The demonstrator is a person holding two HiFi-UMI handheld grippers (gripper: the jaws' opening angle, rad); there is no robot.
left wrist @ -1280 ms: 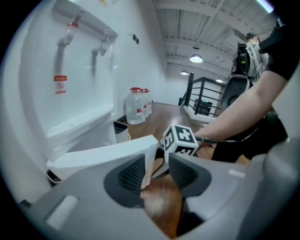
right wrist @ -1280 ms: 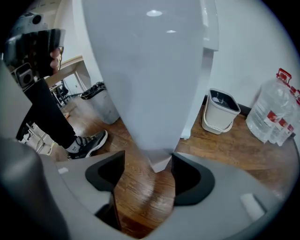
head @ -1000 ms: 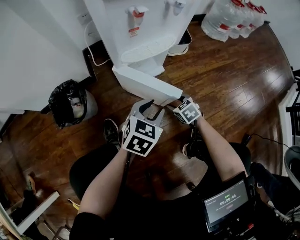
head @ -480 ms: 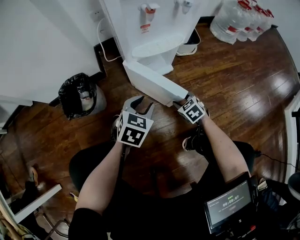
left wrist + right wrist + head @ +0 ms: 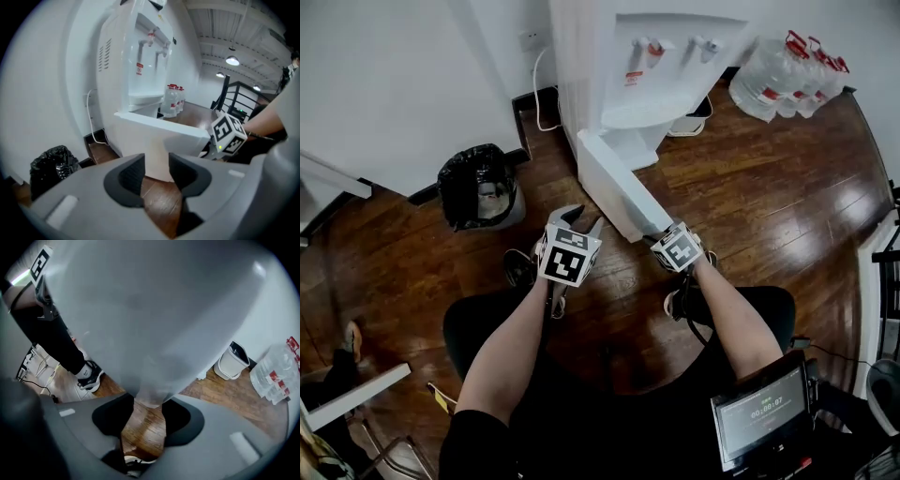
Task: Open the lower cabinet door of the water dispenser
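The white water dispenser [image 5: 628, 56] stands against the wall. Its lower cabinet door [image 5: 614, 183] is swung out towards me. My right gripper [image 5: 661, 239] is shut on the door's free edge. In the right gripper view the door [image 5: 150, 310] fills the top, and its edge sits between the jaws [image 5: 147, 416], which have just been closing. My left gripper [image 5: 581, 220] hangs open and empty to the left of the door, not touching it. In the left gripper view the open jaws [image 5: 157, 173] face the door [image 5: 159, 136] and the right gripper's marker cube [image 5: 228, 133].
A bin lined with a black bag [image 5: 478, 187] stands left of the dispenser by the wall. A white cable [image 5: 539, 94] runs down the wall. A small white bin [image 5: 694, 117] and several water bottles [image 5: 792, 66] are to the right. My shoes [image 5: 520, 267] rest on the wooden floor.
The door has swung further open with my right gripper on its edge. My left gripper has drawn away from the door to the left.
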